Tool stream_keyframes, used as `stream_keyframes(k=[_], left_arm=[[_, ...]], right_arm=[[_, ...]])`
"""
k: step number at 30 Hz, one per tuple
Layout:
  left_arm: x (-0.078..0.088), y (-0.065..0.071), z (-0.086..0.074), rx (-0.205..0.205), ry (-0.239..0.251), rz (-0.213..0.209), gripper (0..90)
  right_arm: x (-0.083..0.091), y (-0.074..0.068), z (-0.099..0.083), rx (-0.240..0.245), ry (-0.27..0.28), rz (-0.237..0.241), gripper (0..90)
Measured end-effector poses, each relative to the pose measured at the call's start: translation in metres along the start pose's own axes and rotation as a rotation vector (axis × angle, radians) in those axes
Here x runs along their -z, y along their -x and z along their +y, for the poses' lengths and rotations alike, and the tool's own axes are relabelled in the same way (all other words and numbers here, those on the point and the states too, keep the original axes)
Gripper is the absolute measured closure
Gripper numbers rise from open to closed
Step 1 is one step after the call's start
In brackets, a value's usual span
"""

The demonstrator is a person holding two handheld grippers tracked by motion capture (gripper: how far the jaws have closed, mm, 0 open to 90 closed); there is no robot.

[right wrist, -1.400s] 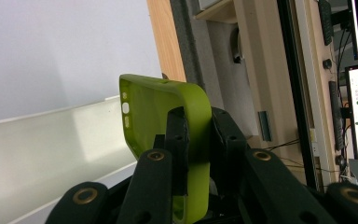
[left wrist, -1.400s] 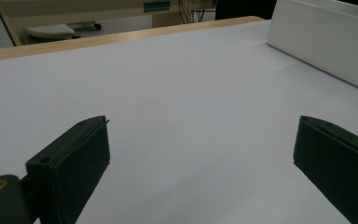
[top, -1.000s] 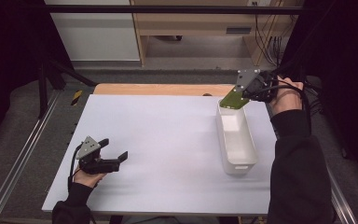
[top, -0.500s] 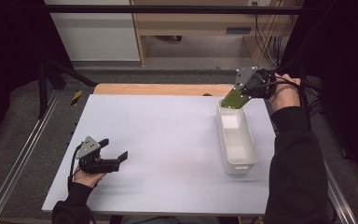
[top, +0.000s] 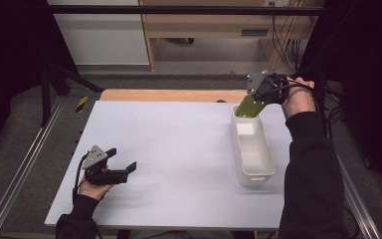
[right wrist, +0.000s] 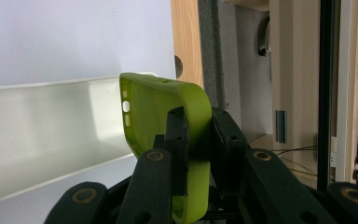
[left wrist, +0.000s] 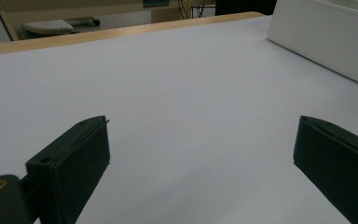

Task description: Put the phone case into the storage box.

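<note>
Phone case (top: 249, 106) in right gripper (top: 258, 97) above bin's (top: 238, 144) far edge.

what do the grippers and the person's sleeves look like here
Both are black two-jaw grippers with blocky flat jaws: the left gripper and the right gripper. Each carries a grey three-cornered plate on top and trails a black cable. Brass-coloured pivot rings show on the linkages. The person wears black long sleeves.
</note>
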State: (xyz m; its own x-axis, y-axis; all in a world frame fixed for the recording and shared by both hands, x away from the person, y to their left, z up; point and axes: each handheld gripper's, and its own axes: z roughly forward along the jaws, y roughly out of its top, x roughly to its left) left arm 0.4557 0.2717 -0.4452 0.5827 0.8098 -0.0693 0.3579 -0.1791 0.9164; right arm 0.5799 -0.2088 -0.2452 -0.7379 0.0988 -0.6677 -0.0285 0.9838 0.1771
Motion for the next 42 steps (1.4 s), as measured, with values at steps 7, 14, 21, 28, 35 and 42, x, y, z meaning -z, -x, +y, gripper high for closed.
stream_keyframes(k=[7,14,21,28,35,42], left_arm=[[0.000,0.000,0.000,0.001,-0.002,0.001,3.0],[-0.001,-0.001,-0.001,0.002,-0.007,-0.002,3.0],[-0.003,-0.002,-0.002,0.002,-0.019,-0.003,3.0],[-0.003,-0.002,-0.002,0.006,-0.019,-0.003,3.0],[-0.003,-0.004,-0.003,0.010,-0.025,-0.001,3.0],[-0.004,-0.004,-0.003,0.011,-0.027,-0.002,3.0]], right_arm=[[-0.006,0.000,-0.001,0.015,-0.026,0.012,78.4],[-0.016,0.001,-0.003,0.032,-0.030,0.025,78.4],[-0.025,0.004,-0.001,0.046,-0.038,0.042,78.4],[-0.036,0.006,-0.001,0.058,-0.051,0.064,78.4],[-0.046,0.009,0.000,0.066,-0.058,0.086,78.4],[-0.056,0.012,-0.001,0.072,-0.055,0.100,78.4]])
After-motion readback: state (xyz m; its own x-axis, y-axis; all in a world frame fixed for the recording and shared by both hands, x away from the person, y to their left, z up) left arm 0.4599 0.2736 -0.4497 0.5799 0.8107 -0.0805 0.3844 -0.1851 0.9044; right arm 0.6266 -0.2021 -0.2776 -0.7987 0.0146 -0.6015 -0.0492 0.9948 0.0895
